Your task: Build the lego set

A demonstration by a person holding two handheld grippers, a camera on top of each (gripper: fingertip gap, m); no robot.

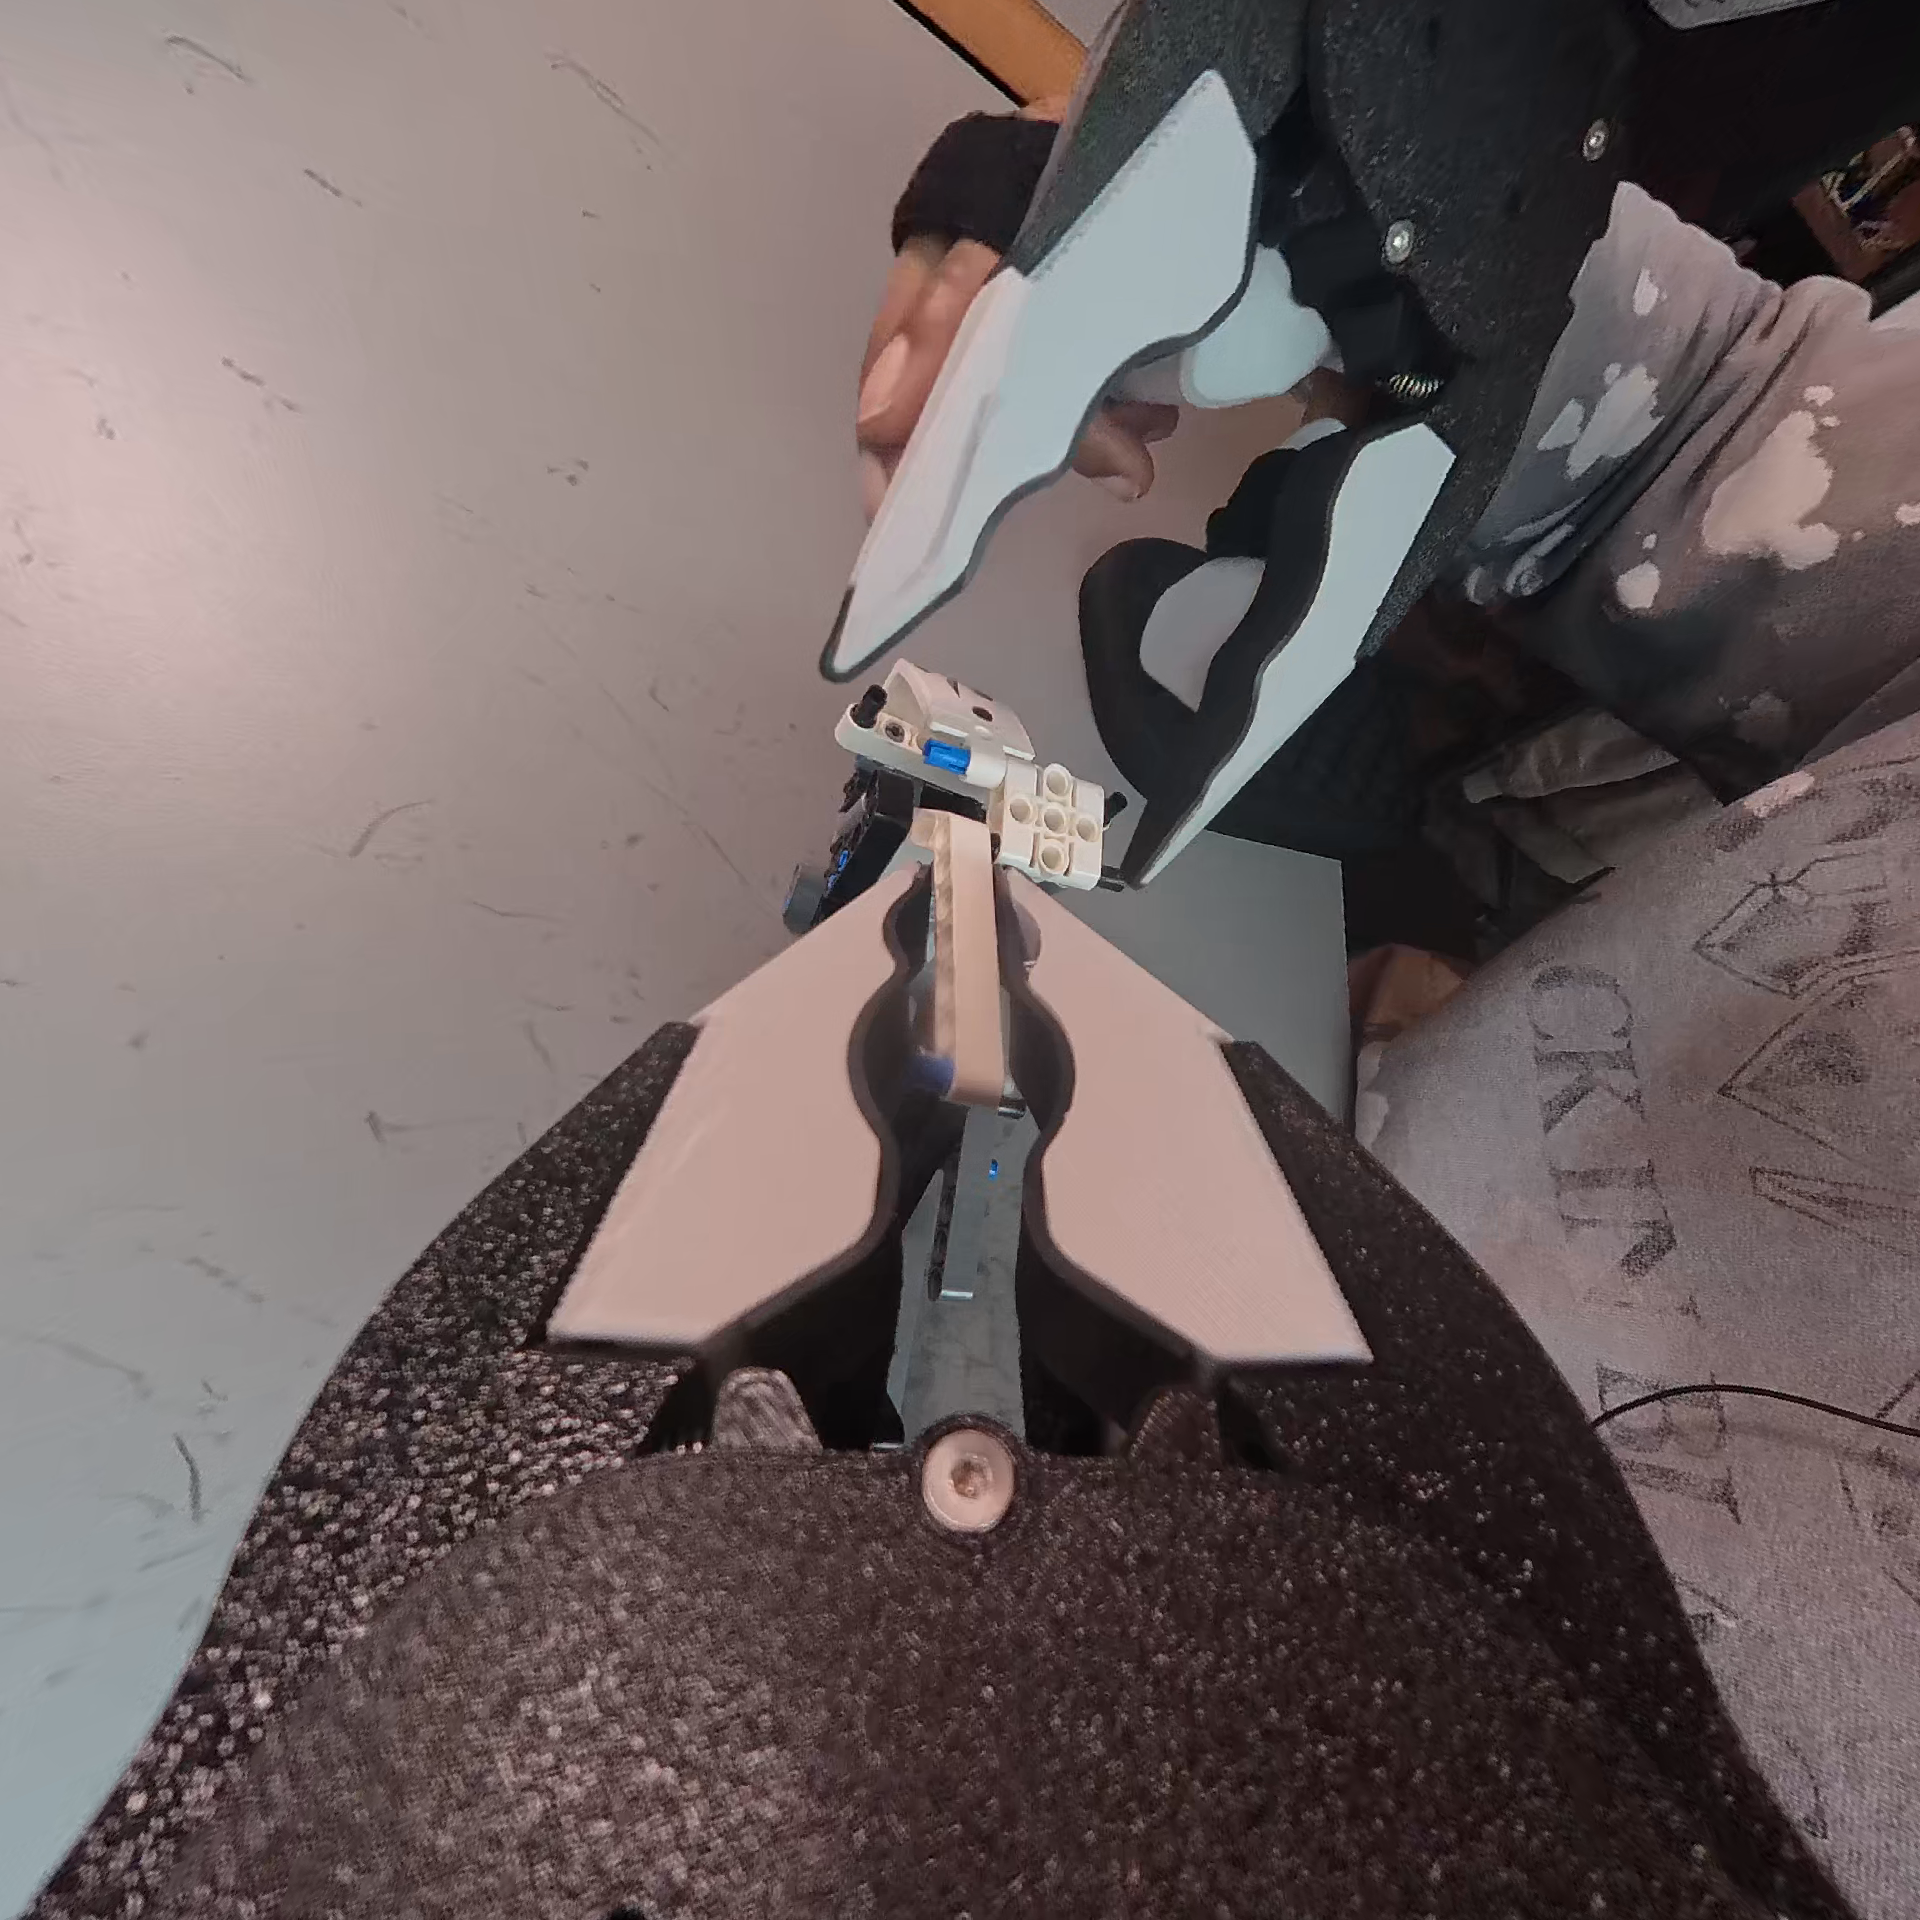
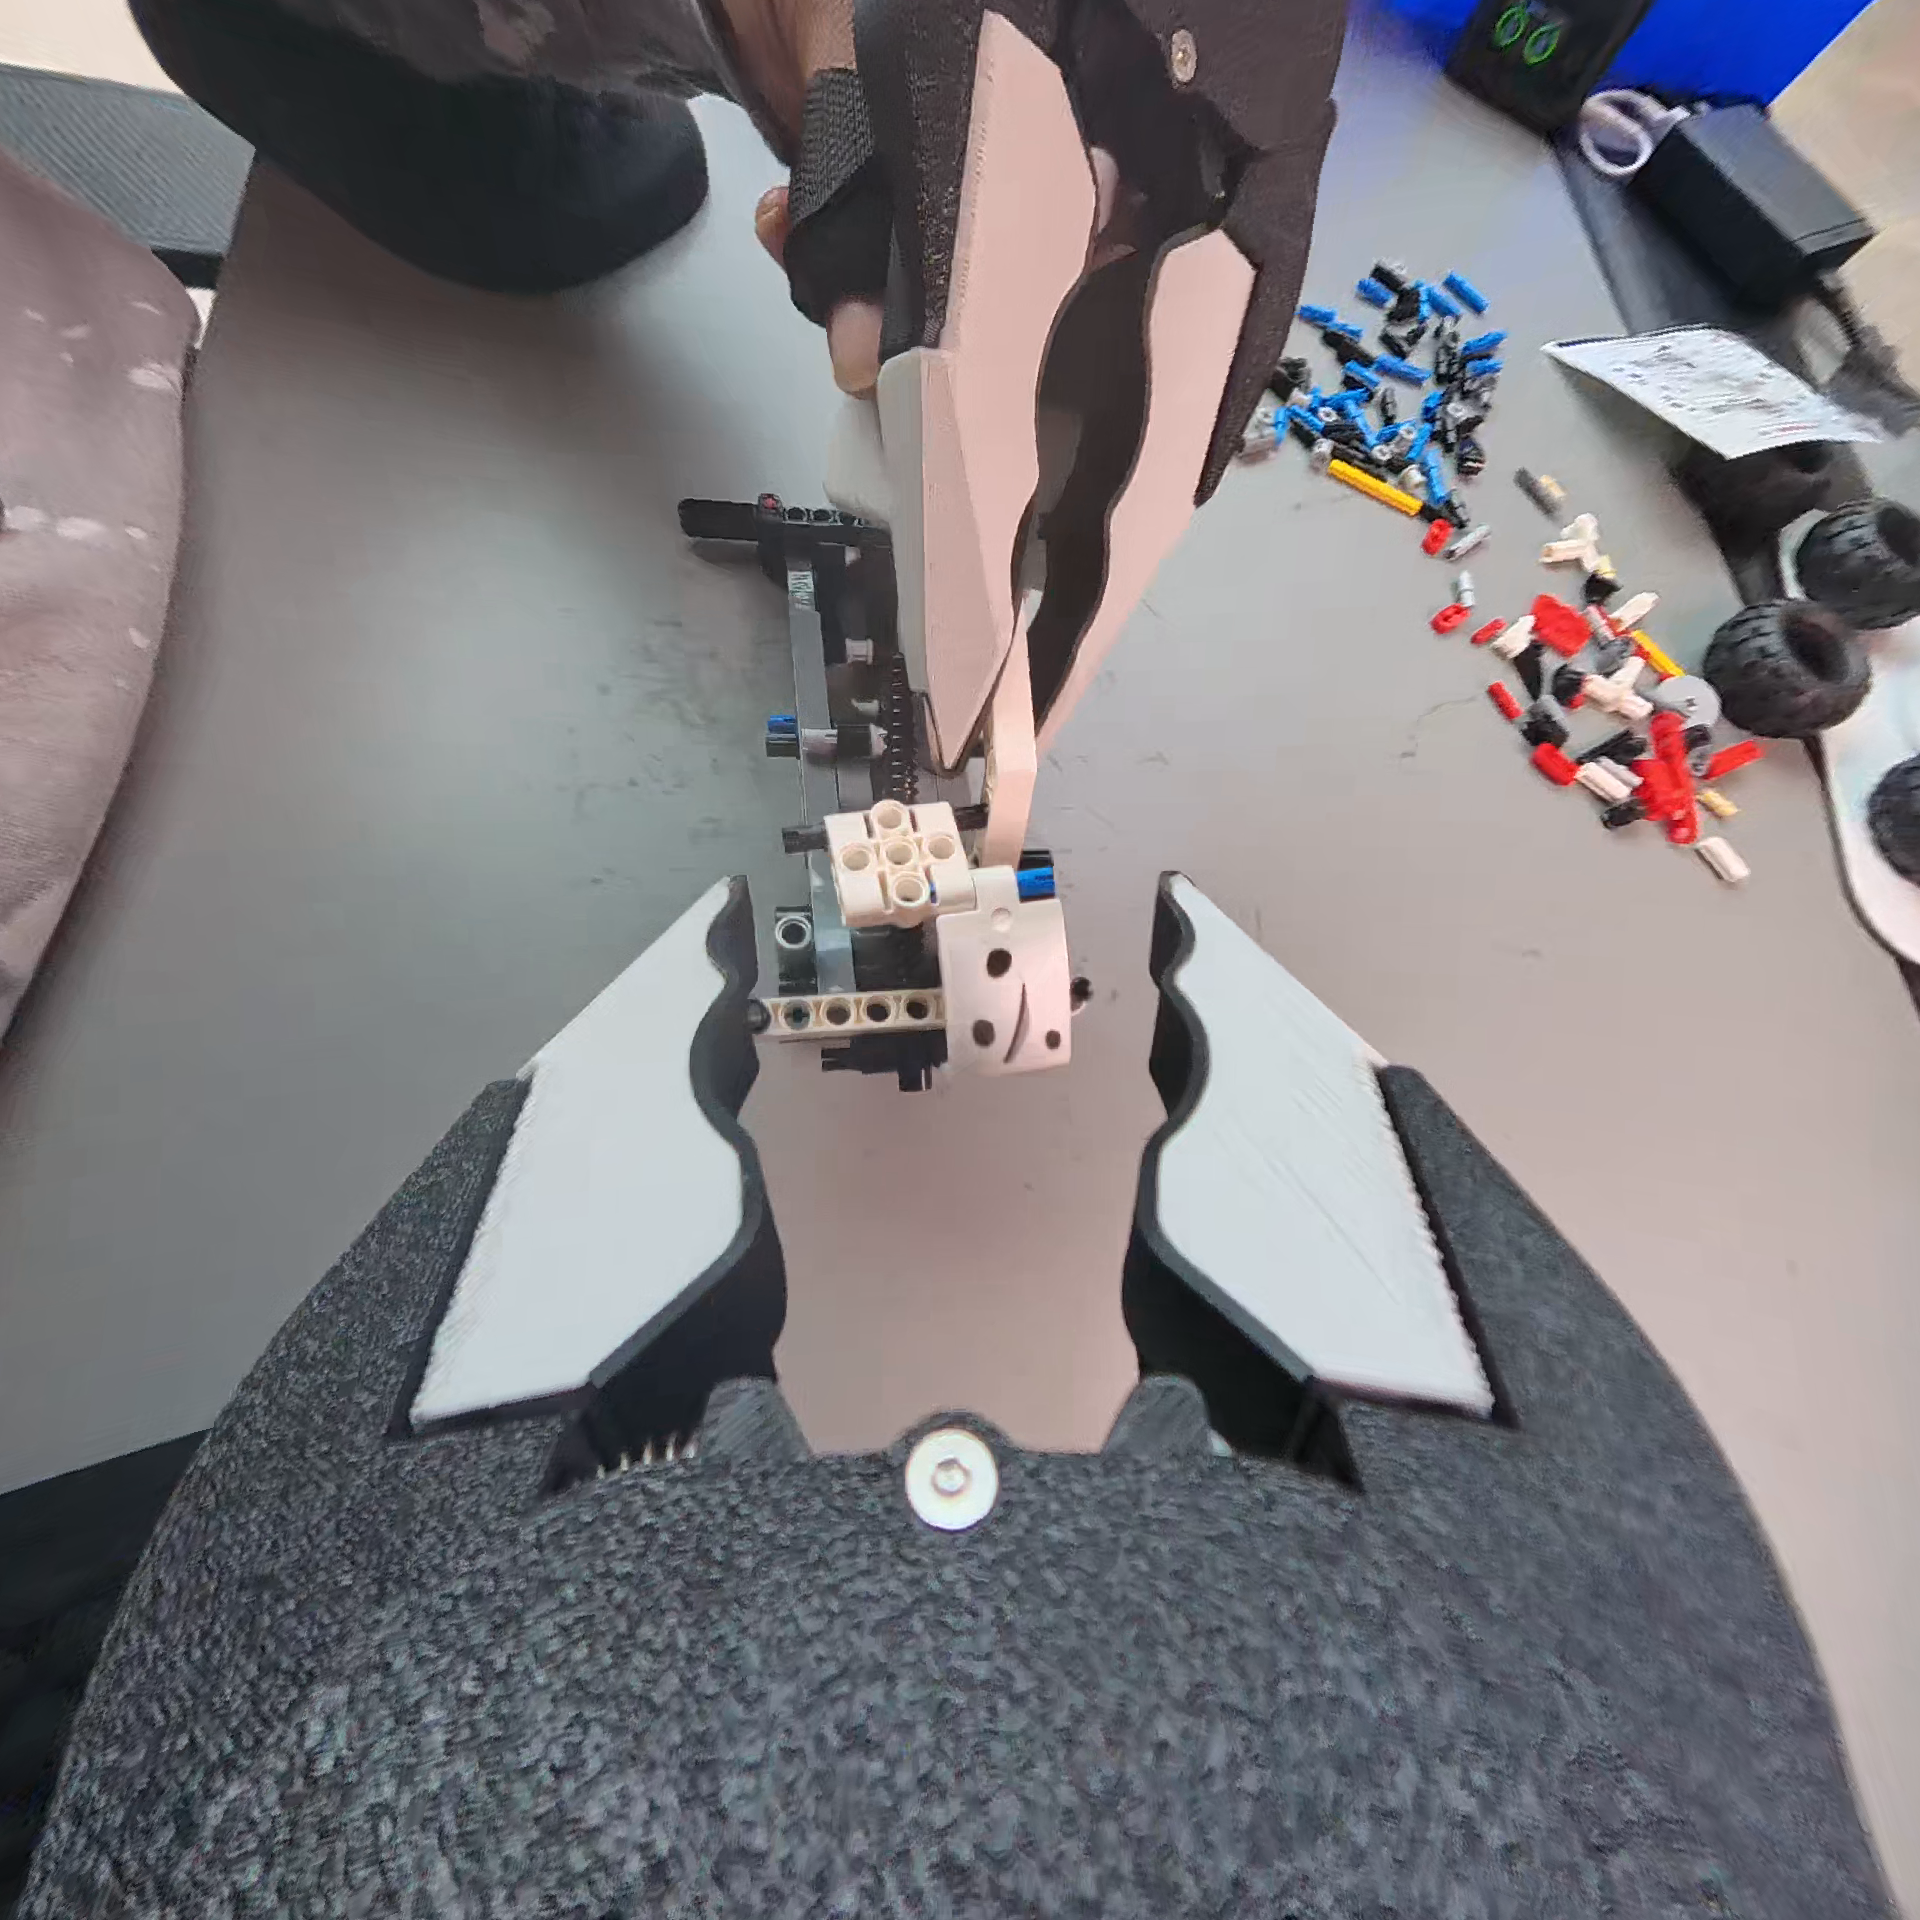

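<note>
Lego assembly (image 2: 914,935) sits clamped in left hand-held gripper (image 1: 961,894) — between right hand-held gripper's (image 2: 951,904) spread fingers.

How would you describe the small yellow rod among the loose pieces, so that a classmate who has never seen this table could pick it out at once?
Start at the grey table and look right of the half-built model to the scattered pile of blue and black pins. At that pile's near edge lies the yellow rod. It is long, thin and the only bright yellow piece in that heap, unlike the short blue and black pins around it.
</note>
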